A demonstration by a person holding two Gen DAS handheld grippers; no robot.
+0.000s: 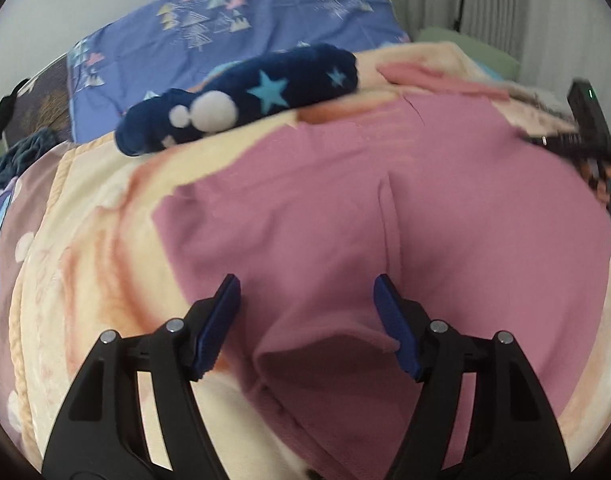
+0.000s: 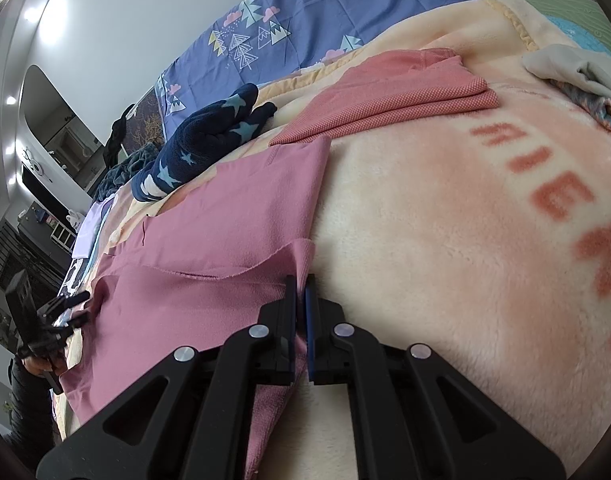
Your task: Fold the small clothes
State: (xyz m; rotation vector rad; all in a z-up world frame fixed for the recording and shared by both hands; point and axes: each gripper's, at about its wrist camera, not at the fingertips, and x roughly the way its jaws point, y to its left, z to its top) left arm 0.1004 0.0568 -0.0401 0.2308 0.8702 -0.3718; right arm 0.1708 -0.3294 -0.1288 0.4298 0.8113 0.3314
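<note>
Pink shorts [image 1: 385, 208] on cream blanket [image 2: 445, 220], left gripper [image 1: 307, 292] fingers apart, right gripper [image 2: 300, 292] fingers clamping shorts' edge

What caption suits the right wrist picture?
Right gripper shut on the pink garment's edge atop a cream blanket.

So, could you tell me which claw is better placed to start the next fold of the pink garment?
The right claw: it is already shut on the pink garment at its edge, ready to lift it over. The left claw is open above the cloth, gripping nothing.
</note>
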